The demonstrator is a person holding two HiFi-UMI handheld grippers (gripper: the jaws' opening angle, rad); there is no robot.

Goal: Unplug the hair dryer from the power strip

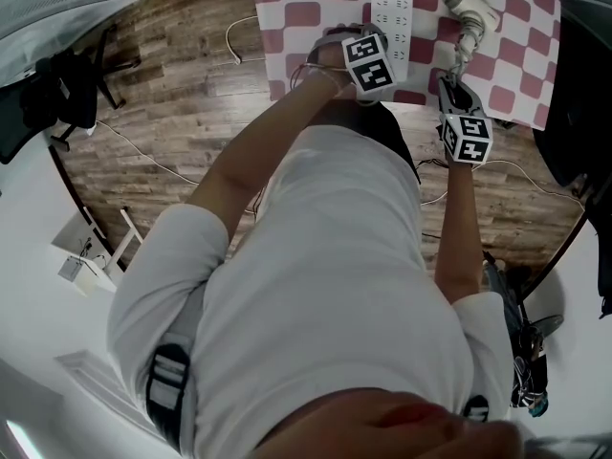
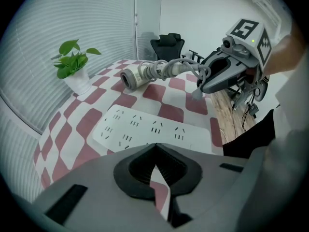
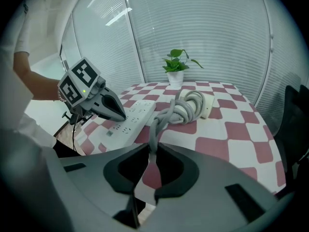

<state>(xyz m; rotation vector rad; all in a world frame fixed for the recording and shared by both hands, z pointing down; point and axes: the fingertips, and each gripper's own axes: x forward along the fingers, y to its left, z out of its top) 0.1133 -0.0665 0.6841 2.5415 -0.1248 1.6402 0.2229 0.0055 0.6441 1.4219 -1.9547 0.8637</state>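
The dryer (image 1: 470,8) lies on its side at the far right of the red-and-white checked cloth (image 1: 316,15), its grey cord (image 3: 166,117) looped round the handle. One strand of that cord runs off the dryer into your right gripper (image 3: 151,151), whose jaws are closed on it. The white strip (image 1: 391,12) lies flat just left of the dryer, and every socket on it seen from the left gripper view is empty.

Your left gripper (image 2: 154,146) has its jaws closed on nothing. It tilts steeply down at the strip's near end, though you cannot tell whether the tips touch it. Your left arm is bent with the elbow out. Your right arm reaches nearly straight ahead, its gripper slanting down just inside the near edge of the tabletop (image 1: 426,109).

The grippers are apart, with the strip's near end between them. A potted plant (image 3: 175,76) stands at the far edge near the blinds (image 3: 217,42). A black chair (image 2: 166,45) stands beyond the table. Wooden floor (image 1: 172,113) lies open to your left.
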